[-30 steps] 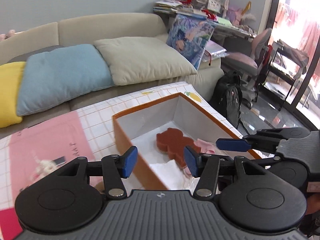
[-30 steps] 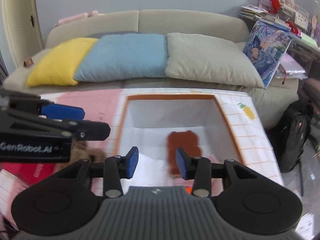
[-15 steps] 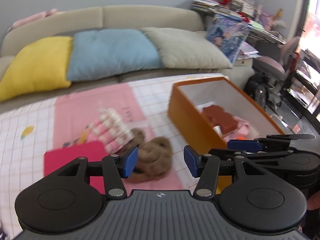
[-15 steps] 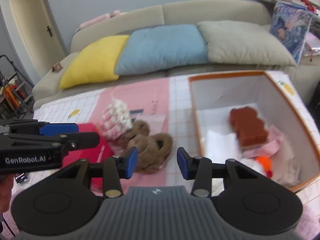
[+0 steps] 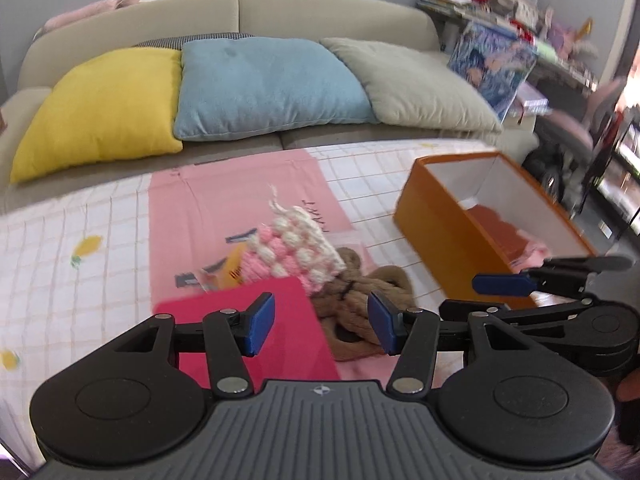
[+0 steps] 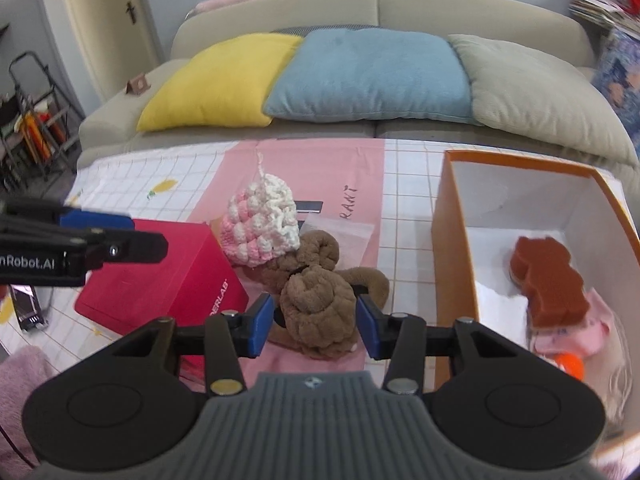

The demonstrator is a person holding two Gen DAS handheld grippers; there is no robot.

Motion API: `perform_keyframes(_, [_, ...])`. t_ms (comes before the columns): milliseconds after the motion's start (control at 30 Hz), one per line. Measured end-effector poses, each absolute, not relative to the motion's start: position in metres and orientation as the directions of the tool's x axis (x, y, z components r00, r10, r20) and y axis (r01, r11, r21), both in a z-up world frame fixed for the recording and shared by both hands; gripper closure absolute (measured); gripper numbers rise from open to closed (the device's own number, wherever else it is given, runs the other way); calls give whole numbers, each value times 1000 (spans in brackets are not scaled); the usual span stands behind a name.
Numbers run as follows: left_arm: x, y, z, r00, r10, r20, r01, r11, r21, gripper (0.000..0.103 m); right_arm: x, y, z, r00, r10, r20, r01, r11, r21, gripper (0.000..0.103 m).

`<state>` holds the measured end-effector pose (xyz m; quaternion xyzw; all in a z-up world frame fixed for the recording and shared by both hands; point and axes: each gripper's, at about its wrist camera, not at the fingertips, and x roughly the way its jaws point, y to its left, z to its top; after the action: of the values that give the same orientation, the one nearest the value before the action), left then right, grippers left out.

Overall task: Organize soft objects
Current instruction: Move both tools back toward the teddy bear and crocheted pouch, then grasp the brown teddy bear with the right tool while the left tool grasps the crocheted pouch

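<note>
Left wrist view: the left gripper (image 5: 321,323) hangs above the table with its blue fingers spread and nothing between them. Below it lie a red box (image 5: 256,332) and, to its right, a brown plush toy (image 5: 360,300); a pink-and-white crocheted piece (image 5: 296,248) sits just behind them, touching the plush. Farther right stands the orange box (image 5: 436,236), with a rust-coloured soft item (image 5: 496,228) inside. The right gripper (image 5: 532,288) shows at the right edge.

Right wrist view: the right gripper (image 6: 316,322) has its fingers apart on either side of the brown plush toy (image 6: 320,304); whether they touch it cannot be told. The crocheted piece (image 6: 262,226) leans against the plush from behind. The orange box (image 6: 452,248) holds the rust-coloured soft item (image 6: 548,280) lying on a pink soft item (image 6: 580,328).
</note>
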<state>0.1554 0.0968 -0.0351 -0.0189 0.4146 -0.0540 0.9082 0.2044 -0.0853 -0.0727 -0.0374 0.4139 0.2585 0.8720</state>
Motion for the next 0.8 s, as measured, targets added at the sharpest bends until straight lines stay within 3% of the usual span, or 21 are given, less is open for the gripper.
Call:
perform_keyframes(167, [186, 94, -42, 603, -117, -789, 157, 987, -26, 31, 229, -68, -85, 483, 407, -776, -523, 844, 117, 54])
perform_keyframes(233, [200, 93, -48, 579, -126, -805, 194, 981, -14, 28, 238, -61, -90, 461, 401, -791, -539, 835, 110, 47])
perform_keyframes(367, [225, 93, -63, 542, -123, -831, 240, 971, 13, 20, 258, -47, -101, 416, 397, -818, -565, 818, 110, 42])
perform_keyframes(467, [244, 93, -74, 497, -116, -860, 260, 965, 20, 19, 269, -36, -114, 378, 383, -843, -587, 803, 102, 36])
perform_keyframes(800, [280, 75, -103, 403, -80, -912, 317, 947, 58, 19, 295, -16, -148, 308, 349, -885, -613, 784, 96, 44])
